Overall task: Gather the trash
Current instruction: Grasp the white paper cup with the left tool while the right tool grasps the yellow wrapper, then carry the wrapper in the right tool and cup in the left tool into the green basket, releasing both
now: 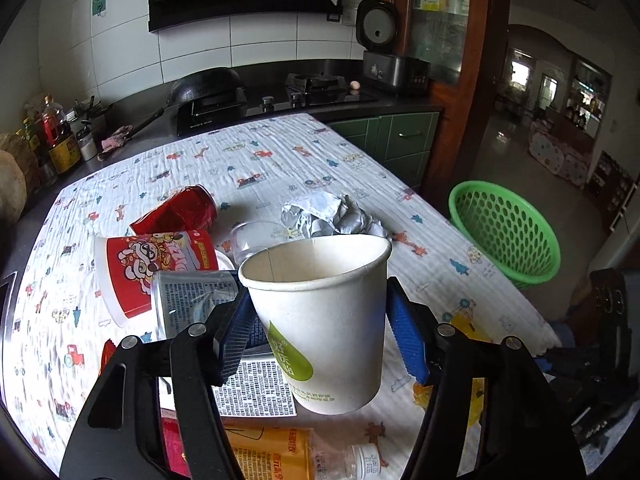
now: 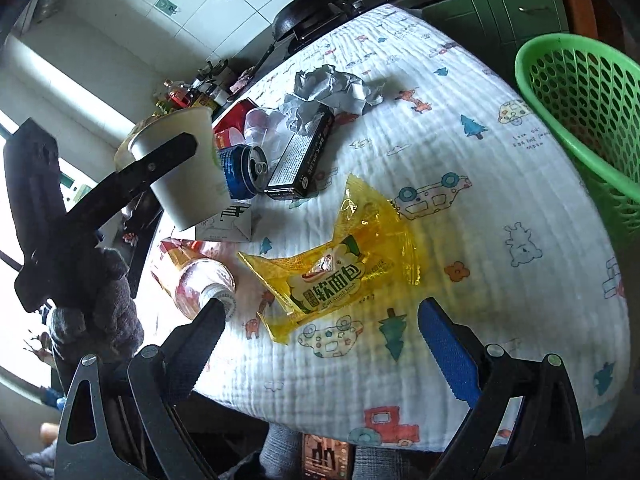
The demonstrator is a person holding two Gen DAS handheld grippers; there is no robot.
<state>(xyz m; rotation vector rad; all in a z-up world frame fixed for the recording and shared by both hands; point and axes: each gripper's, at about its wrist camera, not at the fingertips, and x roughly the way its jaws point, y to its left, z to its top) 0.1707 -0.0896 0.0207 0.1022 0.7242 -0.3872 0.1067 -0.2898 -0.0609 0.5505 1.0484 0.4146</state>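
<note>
The table, under a cartoon-print cloth, carries the trash heaped toward nine o'clock, and the green perforated basket sits off its edge at three o'clock, likely as the bin. The left gripper has its blue pads pressed on both sides of the white paper cup, held upright clear of the pile, seemingly bound for that basket. The right gripper hangs wide open and empty just short of the yellow bread wrapper at twelve o'clock.
</note>
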